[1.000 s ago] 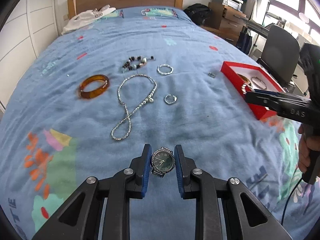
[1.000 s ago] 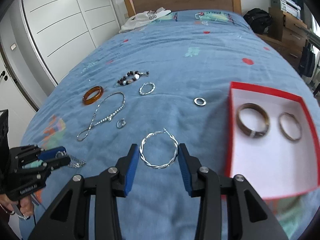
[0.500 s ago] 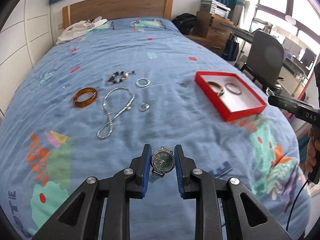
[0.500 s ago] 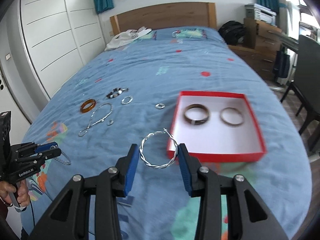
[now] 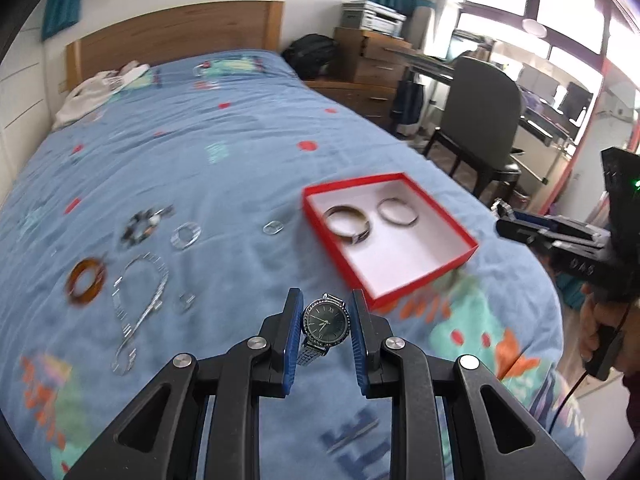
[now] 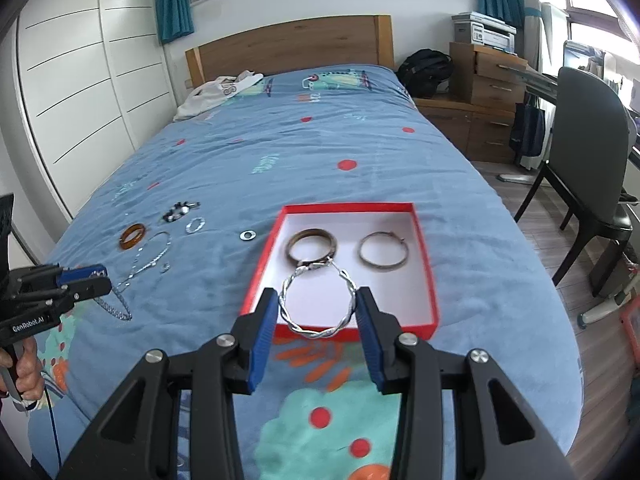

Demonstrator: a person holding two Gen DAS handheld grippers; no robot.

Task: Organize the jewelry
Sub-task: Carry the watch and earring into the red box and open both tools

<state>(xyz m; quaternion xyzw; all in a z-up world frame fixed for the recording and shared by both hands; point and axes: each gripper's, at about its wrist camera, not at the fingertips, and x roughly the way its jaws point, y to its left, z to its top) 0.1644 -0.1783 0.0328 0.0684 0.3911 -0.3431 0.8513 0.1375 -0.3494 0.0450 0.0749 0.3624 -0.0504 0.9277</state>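
Left gripper (image 5: 325, 332) pinches a dark-faced watch (image 5: 326, 323) between its blue pads, steel band hanging, above the blue bedspread (image 5: 224, 168) near the red box (image 5: 424, 222). Right gripper (image 6: 319, 314) clamps a twisted silver hoop (image 6: 319, 304) over the box's near edge. Inside the white-lined box lie a brown bangle (image 6: 311, 245) and a thin ring bangle (image 6: 383, 255), side by side, apart.

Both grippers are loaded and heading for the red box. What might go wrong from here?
1. The twisted hoop is held only at its two outer edges by the right gripper; it may pivot or spring out.
2. The red box already holds a brown bangle and a thin ring; a drop may land on them.
3. The watch strap dangles below the left gripper and may snag the box wall.
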